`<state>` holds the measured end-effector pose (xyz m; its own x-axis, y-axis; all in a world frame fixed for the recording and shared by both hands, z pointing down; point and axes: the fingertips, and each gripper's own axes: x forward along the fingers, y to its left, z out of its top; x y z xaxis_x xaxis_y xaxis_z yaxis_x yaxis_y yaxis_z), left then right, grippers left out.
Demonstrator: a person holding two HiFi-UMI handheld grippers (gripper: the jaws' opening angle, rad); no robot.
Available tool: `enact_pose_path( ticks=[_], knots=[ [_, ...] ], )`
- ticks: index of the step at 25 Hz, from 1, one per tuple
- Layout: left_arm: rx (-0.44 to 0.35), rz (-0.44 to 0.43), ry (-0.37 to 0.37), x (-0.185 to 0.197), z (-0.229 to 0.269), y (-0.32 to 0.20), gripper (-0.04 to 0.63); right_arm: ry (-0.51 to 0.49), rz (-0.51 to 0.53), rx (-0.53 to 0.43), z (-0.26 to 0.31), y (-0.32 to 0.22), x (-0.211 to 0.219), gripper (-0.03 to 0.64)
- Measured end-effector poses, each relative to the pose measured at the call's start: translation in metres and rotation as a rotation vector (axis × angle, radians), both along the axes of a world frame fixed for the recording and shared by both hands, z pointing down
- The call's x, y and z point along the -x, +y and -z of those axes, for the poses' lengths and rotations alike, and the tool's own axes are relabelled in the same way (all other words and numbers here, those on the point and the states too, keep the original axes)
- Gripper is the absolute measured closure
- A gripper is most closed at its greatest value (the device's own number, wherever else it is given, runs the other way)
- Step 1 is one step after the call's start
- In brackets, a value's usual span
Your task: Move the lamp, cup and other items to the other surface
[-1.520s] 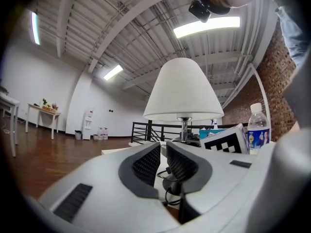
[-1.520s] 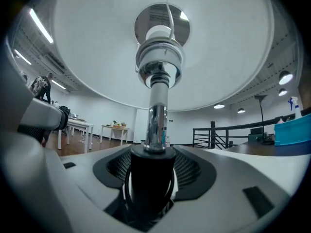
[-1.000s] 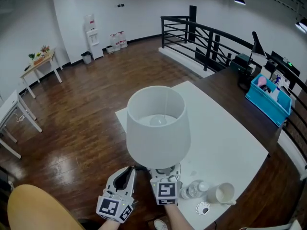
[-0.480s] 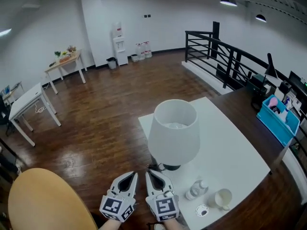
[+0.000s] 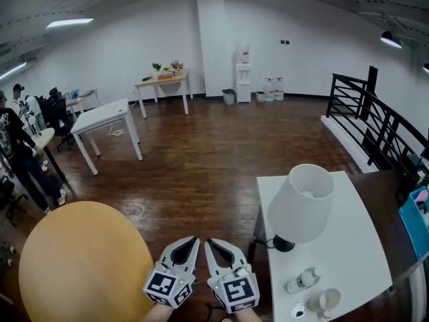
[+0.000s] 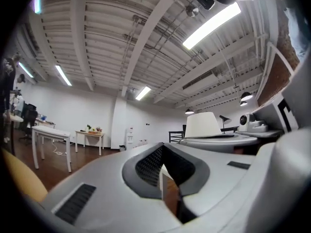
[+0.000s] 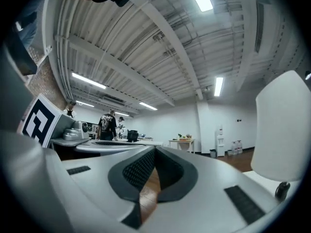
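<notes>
The lamp (image 5: 300, 205) sits right of frame, nearest the right hand-held gripper (image 5: 213, 244), which just closed on nothing; left hand-held gripper (image 5: 192, 242) is shut too.

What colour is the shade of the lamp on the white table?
White. The lampshade shows best in the head view, above its dark base.

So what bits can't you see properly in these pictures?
- Head view: the blue plastic bin is cut off by the right edge, so its contents don't show.
- Head view: the small round white thing near the white cup is too small to name.
- Right gripper view: the white lampshade runs off the right edge.
</notes>
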<state>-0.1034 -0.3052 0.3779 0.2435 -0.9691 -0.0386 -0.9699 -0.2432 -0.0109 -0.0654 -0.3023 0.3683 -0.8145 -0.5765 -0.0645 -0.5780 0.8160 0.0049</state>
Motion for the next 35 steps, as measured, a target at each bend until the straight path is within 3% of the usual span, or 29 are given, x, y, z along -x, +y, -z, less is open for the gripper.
enact_pose_path(
  ticks=[4,14,35],
  knots=[
    [0.002,0.034,0.025,0.029,0.004,0.035,0.581,0.001,0.058,-0.004,0.011,0.033,0.033,0.615],
    [0.018,0.032,0.019,0.052,0.014,0.105,0.581,-0.011,0.071,-0.014,0.018,0.099,0.054,0.615],
    [0.015,0.055,-0.003,0.073,0.023,0.151,0.581,-0.003,0.110,-0.035,0.023,0.144,0.079,0.615]
  ],
)
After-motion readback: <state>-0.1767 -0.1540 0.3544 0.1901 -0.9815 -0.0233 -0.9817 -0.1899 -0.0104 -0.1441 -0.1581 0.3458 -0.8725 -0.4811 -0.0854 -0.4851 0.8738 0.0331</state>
